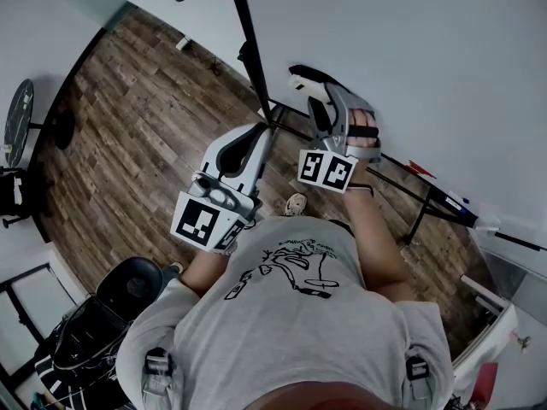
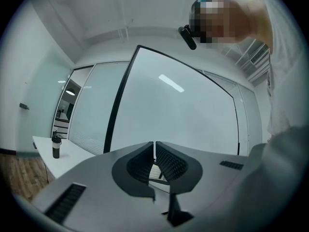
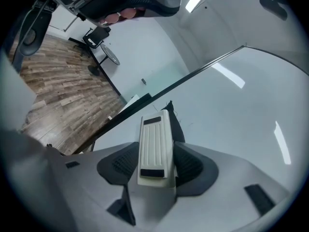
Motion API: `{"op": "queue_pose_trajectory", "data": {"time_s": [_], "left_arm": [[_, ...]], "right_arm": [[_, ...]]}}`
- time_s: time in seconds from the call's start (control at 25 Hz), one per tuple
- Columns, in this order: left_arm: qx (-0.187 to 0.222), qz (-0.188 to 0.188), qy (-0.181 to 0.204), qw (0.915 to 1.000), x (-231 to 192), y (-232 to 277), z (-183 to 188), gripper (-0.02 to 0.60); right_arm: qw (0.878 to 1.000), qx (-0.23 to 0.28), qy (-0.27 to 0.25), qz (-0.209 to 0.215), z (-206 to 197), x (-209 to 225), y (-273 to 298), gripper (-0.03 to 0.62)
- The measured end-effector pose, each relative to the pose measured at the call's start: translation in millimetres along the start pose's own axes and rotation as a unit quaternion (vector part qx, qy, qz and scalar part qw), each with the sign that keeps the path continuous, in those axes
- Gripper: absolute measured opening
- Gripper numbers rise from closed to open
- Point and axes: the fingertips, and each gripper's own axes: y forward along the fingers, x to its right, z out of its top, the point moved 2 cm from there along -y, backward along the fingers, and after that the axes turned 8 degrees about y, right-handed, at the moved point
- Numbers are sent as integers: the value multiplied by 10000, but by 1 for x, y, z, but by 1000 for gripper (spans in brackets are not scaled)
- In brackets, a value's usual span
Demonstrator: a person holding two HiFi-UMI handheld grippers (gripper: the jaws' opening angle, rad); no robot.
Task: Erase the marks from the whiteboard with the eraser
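While the right tongs (image 3: 157, 164) clamp the eraser (image 3: 155, 144) against or just off the whiteboard (image 3: 231, 129) near its dark edge (contact unclear), the left tongs (image 2: 155, 154) hang pinched together, empty. Wiping looks to be the step in hand; the next move calls for felt pressed flat and swept across any marks.

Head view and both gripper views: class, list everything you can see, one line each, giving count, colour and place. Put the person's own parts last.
whiteboard: one, white with a black frame, upright in front of the person
eraser: one, cream with black felt, between the right gripper's fingers
markers: at least two, red and blue, on the whiteboard's ledge
table: one, white, left of the whiteboard
bottle: one, dark, on the table
office chair: one, black, behind the person's left
floor: brown wood planks
left gripper: grey, fingers together, empty
right gripper: grey, closed on the eraser
right hand: on the right gripper
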Motion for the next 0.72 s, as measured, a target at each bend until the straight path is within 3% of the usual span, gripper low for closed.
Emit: {"op": "queue_pose_trajectory", "data": {"time_s": [0.4, 0.72], "left_arm": [[-4, 46, -6, 10000, -3, -7, -3, 32], [54, 10, -10, 10000, -1, -10, 1, 32]], "right_arm": [[9992, -259, 37, 308, -5, -16, 6, 237], [9978, -58, 660, -97, 13, 34, -20, 238]]}}
